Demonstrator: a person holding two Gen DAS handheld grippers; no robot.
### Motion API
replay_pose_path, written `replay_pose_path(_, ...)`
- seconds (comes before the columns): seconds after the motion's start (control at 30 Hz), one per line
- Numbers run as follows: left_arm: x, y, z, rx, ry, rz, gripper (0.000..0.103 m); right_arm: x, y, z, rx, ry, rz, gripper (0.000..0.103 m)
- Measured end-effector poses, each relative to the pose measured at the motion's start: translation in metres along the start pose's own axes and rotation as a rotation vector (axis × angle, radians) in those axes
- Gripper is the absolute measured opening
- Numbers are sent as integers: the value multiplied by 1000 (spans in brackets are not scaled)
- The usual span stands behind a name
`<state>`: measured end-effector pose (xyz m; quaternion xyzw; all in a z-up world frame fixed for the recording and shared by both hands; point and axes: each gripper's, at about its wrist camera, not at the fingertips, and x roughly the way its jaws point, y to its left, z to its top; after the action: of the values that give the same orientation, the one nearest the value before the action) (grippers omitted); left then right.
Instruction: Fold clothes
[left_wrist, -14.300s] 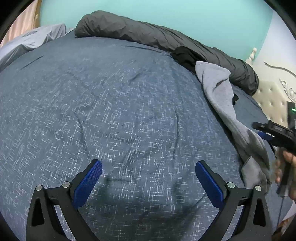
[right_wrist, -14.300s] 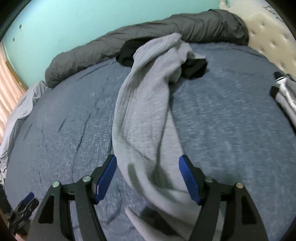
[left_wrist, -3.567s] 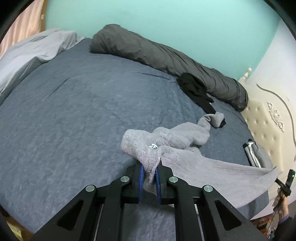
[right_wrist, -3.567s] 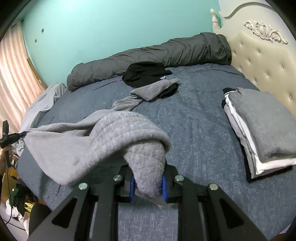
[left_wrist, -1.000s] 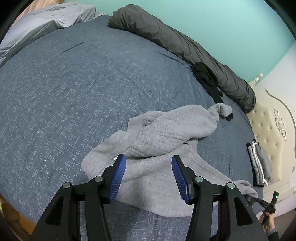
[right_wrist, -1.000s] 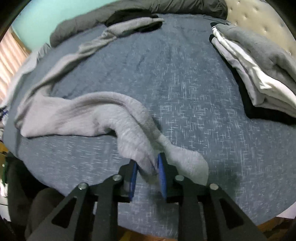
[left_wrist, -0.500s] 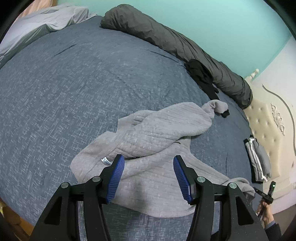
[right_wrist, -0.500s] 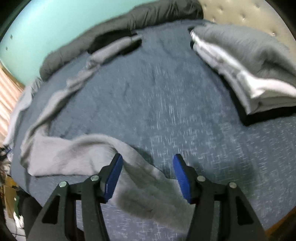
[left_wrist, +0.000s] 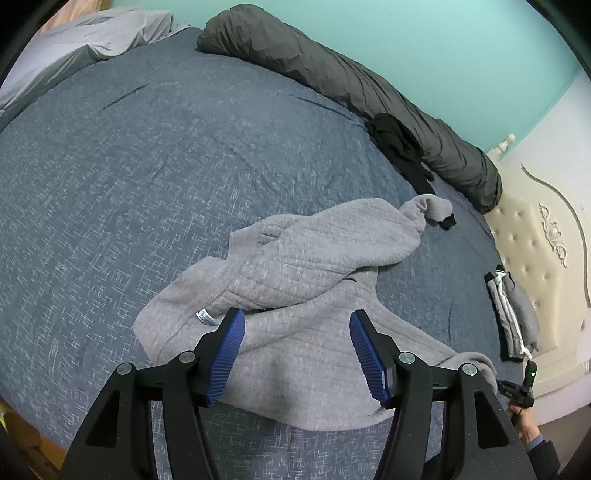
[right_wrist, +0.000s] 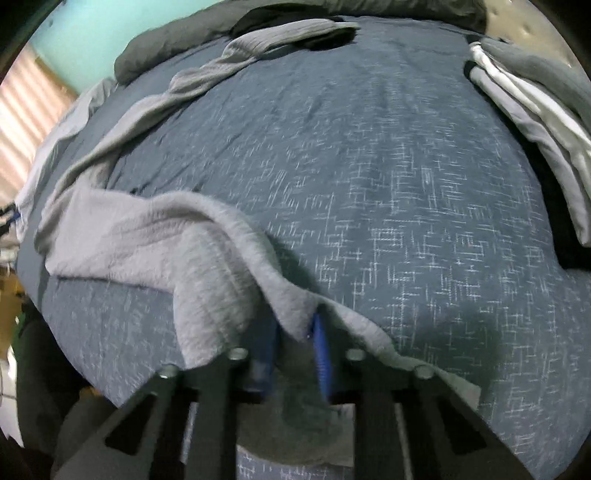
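Grey quilted sweatshirt (left_wrist: 295, 266) lies rumpled on the blue bed cover (left_wrist: 129, 166), near the bed's front edge; one sleeve is thrown across the body toward 1 o'clock in the left wrist view, its cuff bunched by a small black item (left_wrist: 448, 221). A white label (left_wrist: 206, 317) shows at the 9 o'clock end of the garment, so the neck or an inside seam is likely turned up there.

Left gripper (left_wrist: 295, 347) hovers over the near hem, jaws wide, nothing between them, well placed to come down on the fabric edge.

Right gripper (right_wrist: 293, 343): jaws narrow, a fold of the grey fabric (right_wrist: 207, 254) lying over and between them. Picture is motion-blurred, so whether the fabric is pinched firm or only draped I cannot tell. A grip at this far end would let the garment be drawn straight before folding.

At 2 o'clock in the right wrist view, a stack of folded clothes (right_wrist: 532, 110) in grey, white and black sits near the tufted headboard (left_wrist: 532, 251). A black garment (left_wrist: 399, 147) rests against the rolled dark duvet (left_wrist: 332, 77) at 12 o'clock.

Judgement: the sweatshirt is not folded as it lies; sleeves are crossed and the body creased
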<state>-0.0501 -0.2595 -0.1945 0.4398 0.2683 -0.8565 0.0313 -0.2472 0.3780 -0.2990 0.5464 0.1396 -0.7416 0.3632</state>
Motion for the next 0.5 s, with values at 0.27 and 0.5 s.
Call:
replay_pose_path(0.27, 1, 2, 2, -7, -7, 1, 64, -56, -4, 36, -47, -149, -143, 6)
replay_pose_path(0.5, 2, 8, 0, -18, -7, -8, 65, -135, 15, 74, -108, -432, -274, 6)
